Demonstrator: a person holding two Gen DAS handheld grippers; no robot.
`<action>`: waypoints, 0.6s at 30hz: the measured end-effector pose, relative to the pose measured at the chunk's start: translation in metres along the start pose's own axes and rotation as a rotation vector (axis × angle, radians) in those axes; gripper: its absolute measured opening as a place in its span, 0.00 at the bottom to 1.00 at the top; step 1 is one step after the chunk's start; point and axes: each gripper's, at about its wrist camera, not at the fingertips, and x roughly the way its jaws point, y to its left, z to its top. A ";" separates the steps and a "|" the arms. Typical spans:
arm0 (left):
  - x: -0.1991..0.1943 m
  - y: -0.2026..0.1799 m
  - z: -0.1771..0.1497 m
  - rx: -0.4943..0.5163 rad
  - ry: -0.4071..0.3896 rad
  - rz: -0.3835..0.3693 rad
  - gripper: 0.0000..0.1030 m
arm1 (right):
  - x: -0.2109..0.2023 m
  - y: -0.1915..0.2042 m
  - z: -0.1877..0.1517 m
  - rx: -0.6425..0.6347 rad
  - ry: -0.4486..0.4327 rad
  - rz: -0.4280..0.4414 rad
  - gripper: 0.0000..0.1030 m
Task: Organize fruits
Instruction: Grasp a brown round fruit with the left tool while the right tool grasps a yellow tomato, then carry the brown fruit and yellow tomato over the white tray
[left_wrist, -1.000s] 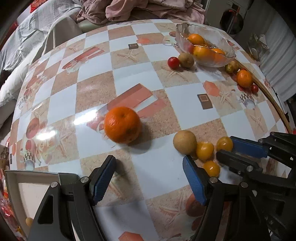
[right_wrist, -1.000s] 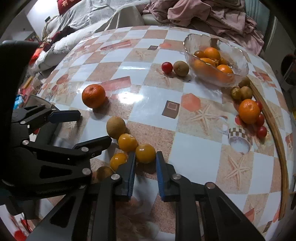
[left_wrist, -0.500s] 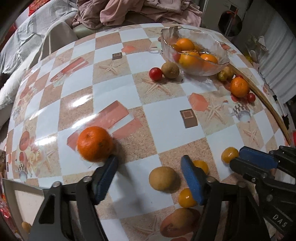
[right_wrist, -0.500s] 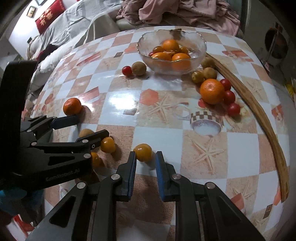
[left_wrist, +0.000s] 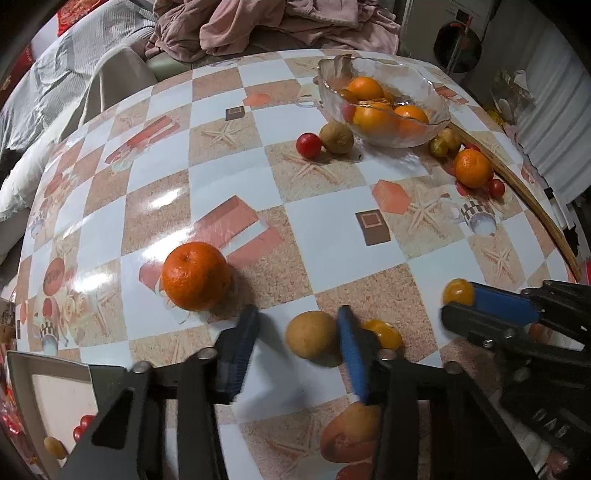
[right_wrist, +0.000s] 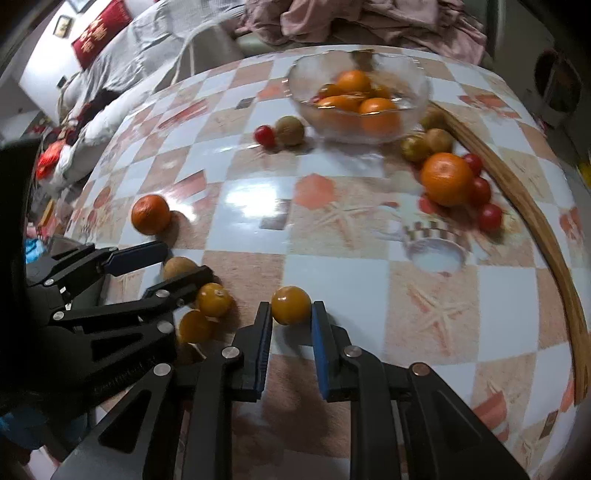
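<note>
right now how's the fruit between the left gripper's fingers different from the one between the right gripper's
The tan round fruit at the left gripper is dull, matte brown and looks larger; the small yellow-orange fruit at the right gripper is glossy. The tan fruit sits against one finger with a wide gap to the other; the yellow-orange one nearly fills the gap at the right gripper's fingertips. Both rest on the table, neither clamped.

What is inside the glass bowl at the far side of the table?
The glass bowl holds several oranges, a smaller orange-brown fruit and something red at its left. What lies beneath the oranges is covered; an exact count is not possible.
</note>
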 end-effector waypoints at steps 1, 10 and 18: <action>0.000 -0.001 0.000 0.005 -0.002 -0.004 0.28 | -0.003 -0.006 -0.002 0.026 0.005 0.005 0.22; -0.015 0.001 -0.010 -0.030 -0.003 -0.054 0.28 | -0.019 -0.015 -0.014 0.093 0.019 0.006 0.22; -0.046 0.016 -0.025 -0.071 -0.033 -0.070 0.28 | -0.028 -0.001 -0.019 0.086 0.024 0.016 0.22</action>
